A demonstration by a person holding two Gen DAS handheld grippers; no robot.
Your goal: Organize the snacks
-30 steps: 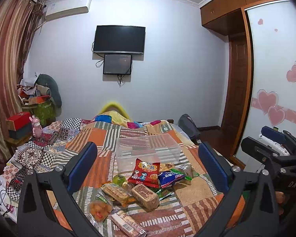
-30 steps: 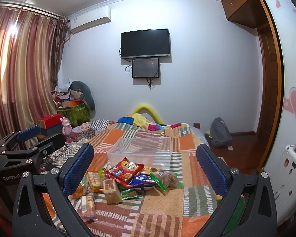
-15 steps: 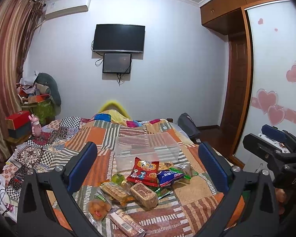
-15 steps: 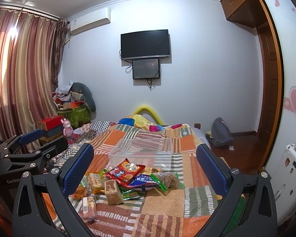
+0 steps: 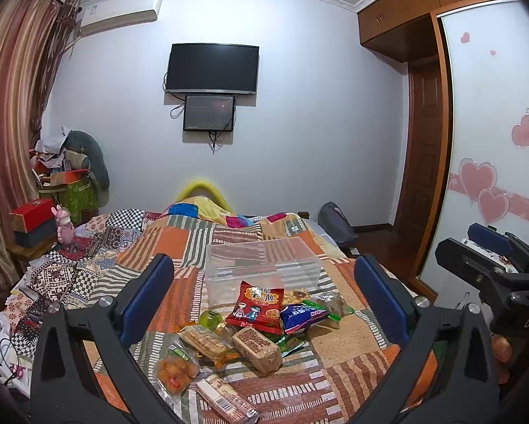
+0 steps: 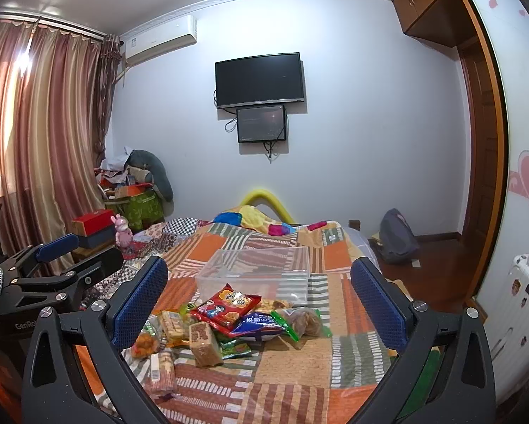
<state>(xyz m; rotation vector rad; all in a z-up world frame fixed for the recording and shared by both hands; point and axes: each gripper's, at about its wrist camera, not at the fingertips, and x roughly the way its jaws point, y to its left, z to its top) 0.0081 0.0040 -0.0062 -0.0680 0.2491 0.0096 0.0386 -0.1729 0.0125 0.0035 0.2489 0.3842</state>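
Note:
A pile of snack packets lies on the patchwork bedspread point(image 5: 338, 371): a red bag point(image 5: 256, 306) point(image 6: 229, 304), a blue bag point(image 5: 301, 317) point(image 6: 261, 321), a brown bar point(image 5: 257, 349) point(image 6: 202, 342), a cracker pack point(image 5: 202, 340) and an orange sweets bag point(image 5: 176, 371). An empty clear plastic box point(image 5: 262, 268) point(image 6: 257, 272) stands just behind the pile. My left gripper point(image 5: 264, 304) is open above the near side of the pile. My right gripper point(image 6: 259, 304) is open too, held above the pile. Each gripper shows at the edge of the other's view.
The bed fills the middle of the room. A cluttered side table with a red box point(image 5: 31, 213) and curtains stand on the left. A grey backpack point(image 6: 397, 236) lies on the floor at the right, by the wardrobe point(image 5: 494, 141). A TV point(image 5: 213, 69) hangs on the far wall.
Both views have drifted only slightly. The snacks and the box have not moved, and both grippers stay open.

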